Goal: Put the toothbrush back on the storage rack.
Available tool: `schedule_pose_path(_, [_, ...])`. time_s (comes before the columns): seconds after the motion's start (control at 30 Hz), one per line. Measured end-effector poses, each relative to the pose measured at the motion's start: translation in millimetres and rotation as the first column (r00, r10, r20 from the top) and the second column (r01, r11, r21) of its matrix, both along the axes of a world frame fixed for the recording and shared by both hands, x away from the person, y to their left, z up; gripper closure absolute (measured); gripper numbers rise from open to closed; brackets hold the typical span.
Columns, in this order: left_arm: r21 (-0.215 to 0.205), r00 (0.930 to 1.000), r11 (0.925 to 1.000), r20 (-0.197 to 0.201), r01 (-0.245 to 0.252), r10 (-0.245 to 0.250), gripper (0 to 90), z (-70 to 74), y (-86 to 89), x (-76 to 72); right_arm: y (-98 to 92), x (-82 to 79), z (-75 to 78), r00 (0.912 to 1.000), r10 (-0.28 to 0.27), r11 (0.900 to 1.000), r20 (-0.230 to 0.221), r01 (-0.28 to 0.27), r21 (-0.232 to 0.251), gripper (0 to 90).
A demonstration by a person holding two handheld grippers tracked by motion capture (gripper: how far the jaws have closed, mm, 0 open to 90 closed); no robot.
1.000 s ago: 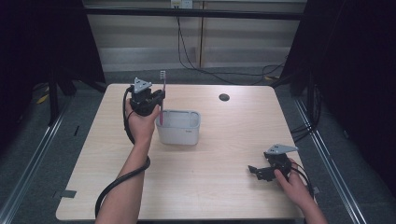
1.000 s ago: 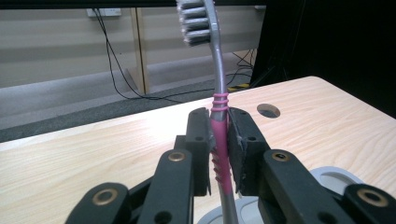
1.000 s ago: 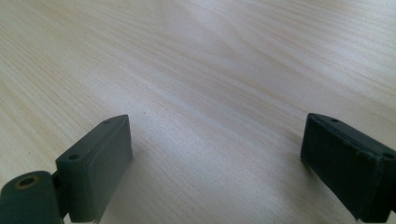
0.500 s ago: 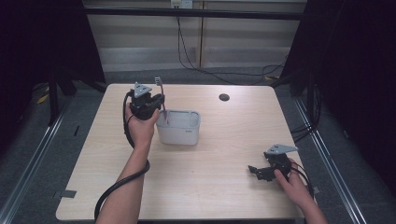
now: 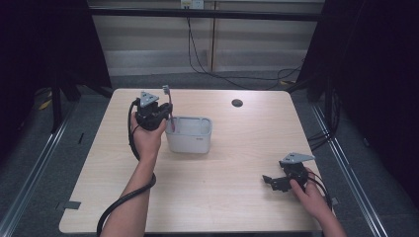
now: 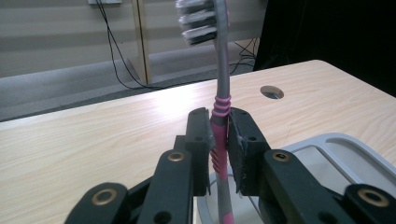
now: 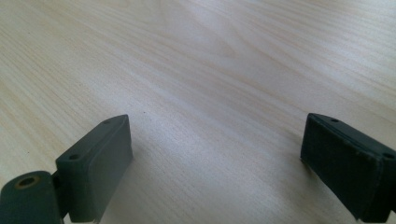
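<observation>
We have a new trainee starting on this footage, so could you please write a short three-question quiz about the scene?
1. True or false: the left hand-held gripper is shut on the toothbrush.
2. Which way does the toothbrush's bristle head point: A) up, B) down into the tub, C) flat along the table?
3. What lies between the jaws of the right hand-held gripper?

Key: 1. True. 2. A; the handle's lower end hangs over the tub. 3. Nothing; the jaws stand wide apart above bare tabletop.
</observation>
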State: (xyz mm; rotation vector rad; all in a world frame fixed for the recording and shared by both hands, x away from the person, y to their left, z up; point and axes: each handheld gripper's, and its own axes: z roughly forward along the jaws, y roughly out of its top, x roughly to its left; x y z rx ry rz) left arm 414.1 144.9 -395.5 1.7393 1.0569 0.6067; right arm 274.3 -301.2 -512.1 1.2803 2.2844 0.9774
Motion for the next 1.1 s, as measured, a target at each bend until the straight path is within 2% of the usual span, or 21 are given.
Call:
schedule_pose_path(0.6, [0.004,0.9998,1.0,-0.019,-0.001,0.001,77.8,-7.3,5.1,-5.7,0.0,0.0,0.0,1.0,0.0,1.0,0.0,0.0,0.0,8.4])
schedule_pose_path(1.1, [0.007,0.9993,0.9999,-0.036,0.014,-0.014,80.8,-8.5,4.7,-8.3,0.0,0.0,0.0,1.0,0.0,1.0,0.0,0.0,0.0,8.4])
